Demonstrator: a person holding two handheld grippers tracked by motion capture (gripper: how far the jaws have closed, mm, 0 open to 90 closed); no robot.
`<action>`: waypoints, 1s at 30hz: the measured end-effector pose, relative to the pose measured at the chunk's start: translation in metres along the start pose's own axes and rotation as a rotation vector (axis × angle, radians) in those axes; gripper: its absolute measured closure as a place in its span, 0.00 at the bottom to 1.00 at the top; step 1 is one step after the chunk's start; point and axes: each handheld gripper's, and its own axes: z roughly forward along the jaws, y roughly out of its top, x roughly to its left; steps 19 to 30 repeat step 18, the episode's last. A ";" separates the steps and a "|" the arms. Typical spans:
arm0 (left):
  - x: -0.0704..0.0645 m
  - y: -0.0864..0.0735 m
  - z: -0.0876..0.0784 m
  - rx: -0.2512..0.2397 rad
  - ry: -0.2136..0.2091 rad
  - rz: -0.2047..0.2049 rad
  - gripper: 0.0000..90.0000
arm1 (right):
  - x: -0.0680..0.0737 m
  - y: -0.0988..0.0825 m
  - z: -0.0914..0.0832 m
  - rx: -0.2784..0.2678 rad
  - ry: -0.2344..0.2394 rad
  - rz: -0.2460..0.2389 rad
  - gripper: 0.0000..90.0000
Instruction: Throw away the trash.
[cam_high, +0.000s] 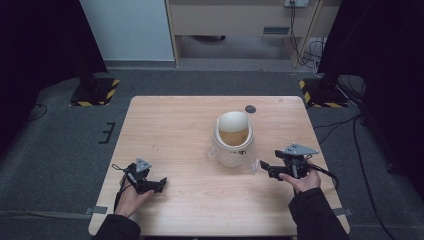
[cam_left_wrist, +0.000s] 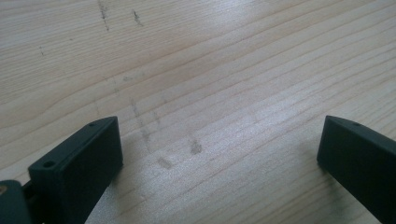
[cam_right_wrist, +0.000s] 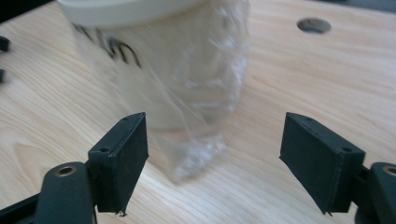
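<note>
Right gripper (cam_high: 266, 167) rests low on the table (cam_high: 170, 125), jaws spread wide and empty, aimed at the white tub (cam_high: 233, 142) just beyond its tips. Left gripper (cam_high: 159, 184) lies near the front left, jaws likewise spread over bare wood, well apart from the tub. Tub stands upright right of table centre, holding a brownish fill and wrapped in clear plastic film (cam_right_wrist: 201, 135) that trails loose at its base. Judgement: film is soft and slippery; the tub wall looks rigid but wide. Pinching the loose film end looks most practicable.
</note>
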 end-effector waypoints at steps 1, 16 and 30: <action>0.000 0.000 0.000 0.000 0.000 0.000 0.00 | -0.003 -0.003 0.001 0.008 -0.008 0.006 0.24; 0.000 0.000 0.000 0.000 0.002 0.000 0.00 | -0.045 -0.043 0.010 0.178 -0.124 0.001 0.17; 0.000 0.000 0.000 0.000 0.003 -0.001 0.00 | -0.048 -0.045 0.010 0.194 -0.137 -0.001 0.16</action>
